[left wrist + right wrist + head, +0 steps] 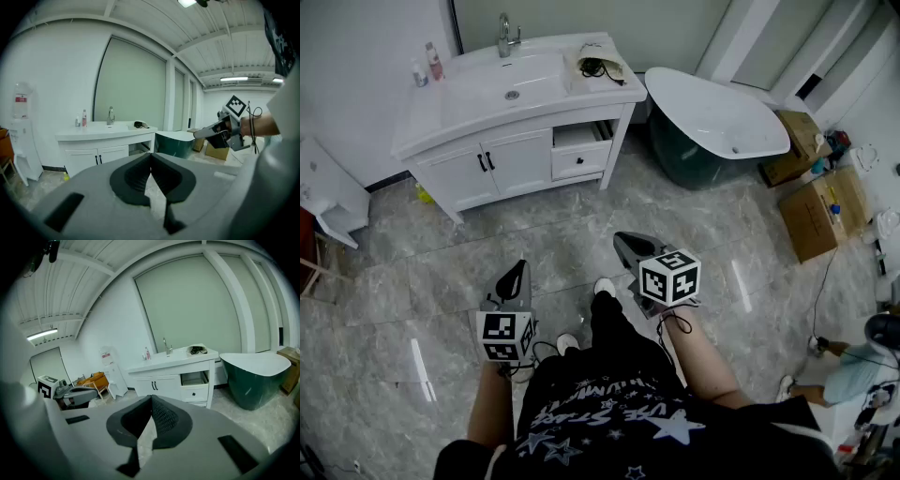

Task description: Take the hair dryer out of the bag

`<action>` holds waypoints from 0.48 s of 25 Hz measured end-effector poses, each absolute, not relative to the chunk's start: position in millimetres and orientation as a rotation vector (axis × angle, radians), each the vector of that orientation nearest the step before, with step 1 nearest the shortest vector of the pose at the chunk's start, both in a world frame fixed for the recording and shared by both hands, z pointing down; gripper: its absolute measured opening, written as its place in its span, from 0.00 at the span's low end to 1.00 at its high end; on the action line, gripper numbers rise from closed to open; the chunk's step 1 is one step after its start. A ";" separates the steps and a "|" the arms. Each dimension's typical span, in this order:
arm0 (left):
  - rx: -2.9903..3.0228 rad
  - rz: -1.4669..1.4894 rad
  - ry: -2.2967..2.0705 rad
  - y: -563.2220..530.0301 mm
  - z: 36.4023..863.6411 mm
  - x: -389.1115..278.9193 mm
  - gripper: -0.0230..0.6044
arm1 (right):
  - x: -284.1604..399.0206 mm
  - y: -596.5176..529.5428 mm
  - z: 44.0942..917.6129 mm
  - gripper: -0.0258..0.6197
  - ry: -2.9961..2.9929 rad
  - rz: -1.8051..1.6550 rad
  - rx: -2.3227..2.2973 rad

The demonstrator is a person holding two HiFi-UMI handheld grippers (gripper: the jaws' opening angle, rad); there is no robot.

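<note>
left gripper (151, 158) and right gripper (151, 400), grey matte plastic, jaws together, empty. Pale flat bag (602, 54) on glossy white vanity top (464, 112), right of sink (511, 80); dark hair dryer (592, 67) in it, axis unclear

Head camera looks steeply down; left gripper (522, 266) and right gripper (620, 237) cameras face forward; all 3 share the far vanity (517, 161).

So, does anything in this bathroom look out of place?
On the vanity, the drawer stands pulled open while the cabinet doors beside it are shut. Cardboard boxes sit beside the bathtub.
</note>
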State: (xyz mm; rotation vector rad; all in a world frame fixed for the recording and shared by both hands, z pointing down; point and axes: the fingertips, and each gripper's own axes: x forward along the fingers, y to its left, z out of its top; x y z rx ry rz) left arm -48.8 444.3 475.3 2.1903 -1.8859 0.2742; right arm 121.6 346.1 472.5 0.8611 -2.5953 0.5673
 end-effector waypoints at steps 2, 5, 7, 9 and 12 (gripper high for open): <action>2.184 0.282 -1.887 450.9 478.3 -46.2 0.07 | 125.7 352.0 474.1 0.04 -2.593 0.573 0.865; 2.173 0.276 -1.900 456.0 476.1 -46.4 0.07 | 130.5 355.9 472.4 0.04 -2.593 0.577 0.880; 2.172 0.255 -1.908 457.2 471.2 -48.3 0.07 | 130.1 355.1 469.6 0.04 -2.594 0.577 0.887; 2.178 0.220 -1.893 460.4 468.1 -48.0 0.07 | 127.7 354.9 468.4 0.04 -2.594 0.575 0.887; 2.160 0.173 -1.860 468.3 470.6 -49.6 0.07 | 122.9 356.5 467.1 0.04 -2.596 0.569 0.897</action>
